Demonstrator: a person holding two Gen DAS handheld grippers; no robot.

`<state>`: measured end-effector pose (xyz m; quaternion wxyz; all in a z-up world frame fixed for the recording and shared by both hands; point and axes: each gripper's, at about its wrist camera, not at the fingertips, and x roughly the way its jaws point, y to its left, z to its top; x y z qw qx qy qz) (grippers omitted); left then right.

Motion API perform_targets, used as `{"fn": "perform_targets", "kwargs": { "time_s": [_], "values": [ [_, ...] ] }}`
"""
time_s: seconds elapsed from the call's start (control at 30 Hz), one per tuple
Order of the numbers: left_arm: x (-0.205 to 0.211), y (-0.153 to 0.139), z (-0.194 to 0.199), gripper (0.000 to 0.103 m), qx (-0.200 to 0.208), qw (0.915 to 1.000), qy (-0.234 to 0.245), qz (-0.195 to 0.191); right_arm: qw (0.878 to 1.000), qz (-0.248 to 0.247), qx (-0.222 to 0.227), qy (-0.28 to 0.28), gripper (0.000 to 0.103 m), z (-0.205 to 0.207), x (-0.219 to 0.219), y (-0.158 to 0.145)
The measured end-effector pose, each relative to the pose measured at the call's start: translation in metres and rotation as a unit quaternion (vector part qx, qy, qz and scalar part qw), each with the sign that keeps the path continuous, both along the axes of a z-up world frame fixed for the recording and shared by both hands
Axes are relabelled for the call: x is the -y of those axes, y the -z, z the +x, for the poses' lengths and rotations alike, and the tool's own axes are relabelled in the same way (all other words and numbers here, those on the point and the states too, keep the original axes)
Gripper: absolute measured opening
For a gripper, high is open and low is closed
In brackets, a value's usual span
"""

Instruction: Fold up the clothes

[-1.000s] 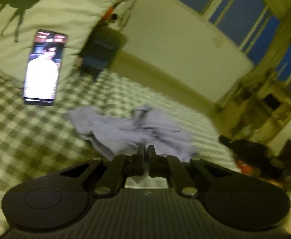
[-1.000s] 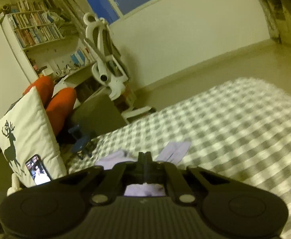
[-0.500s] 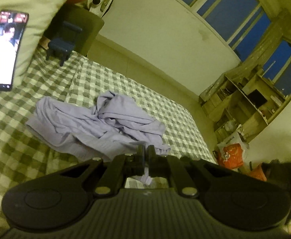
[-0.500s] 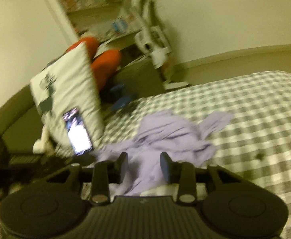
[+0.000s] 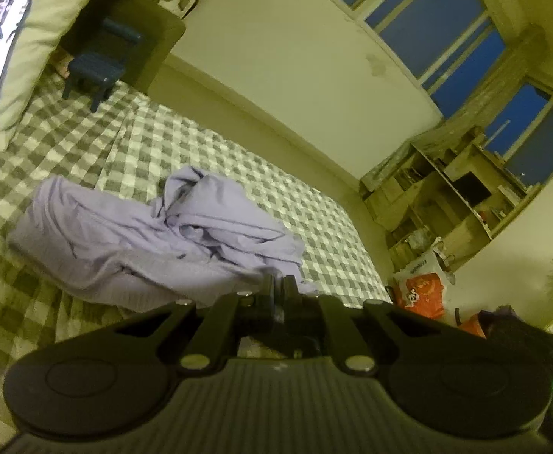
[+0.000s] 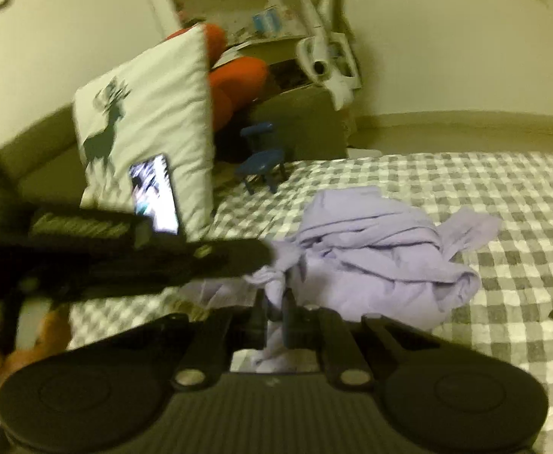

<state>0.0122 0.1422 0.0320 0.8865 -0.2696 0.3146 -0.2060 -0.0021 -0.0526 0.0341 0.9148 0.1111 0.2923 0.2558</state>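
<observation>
Checked bedding (image 5: 208, 151) stretches ahead of both tools, with a crumpled lilac garment (image 5: 155, 234) lying just beyond their tips. Right gripper (image 6: 275, 304) is pinched onto a fold of it; left gripper (image 5: 277, 283) is closed at its hem.

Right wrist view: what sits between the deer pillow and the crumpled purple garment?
The left tool reaches across in front of the pillow to the purple garment; behind it, only checked bedsheet.
</observation>
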Motion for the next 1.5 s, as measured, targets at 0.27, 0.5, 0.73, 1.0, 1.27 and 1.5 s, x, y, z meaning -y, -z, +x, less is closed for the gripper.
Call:
{"fn": "perform_targets", "kwargs": {
  "time_s": [0.27,0.5,0.73,1.0,1.27,1.5],
  "values": [
    [-0.045,0.002,-0.005,0.047,0.006,0.9954,-0.089,0.034,0.997,0.063,-0.002,0.034,0.006,0.009,0.027,-0.011],
    [-0.055,0.011,-0.009,0.055,0.008,0.9824,-0.103,0.156,0.997,0.069,-0.004,0.043,0.006,0.006,0.039,-0.016],
    [-0.035,0.032,0.001,0.056,0.02,0.959,-0.075,0.273,0.996,0.071,-0.016,0.05,0.006,0.01,0.045,-0.013],
    [-0.03,0.046,0.018,0.02,0.022,0.9586,-0.084,0.271,0.996,0.071,-0.025,0.049,0.006,0.015,0.048,-0.009],
    [-0.05,0.028,0.008,0.004,0.03,0.9733,-0.144,0.176,0.995,0.082,-0.028,0.049,0.006,0.016,0.055,-0.011],
    [-0.056,0.0,-0.011,0.003,0.069,0.9711,-0.177,0.144,0.992,0.115,-0.035,0.04,0.006,0.008,0.062,-0.022]
  ]
}}
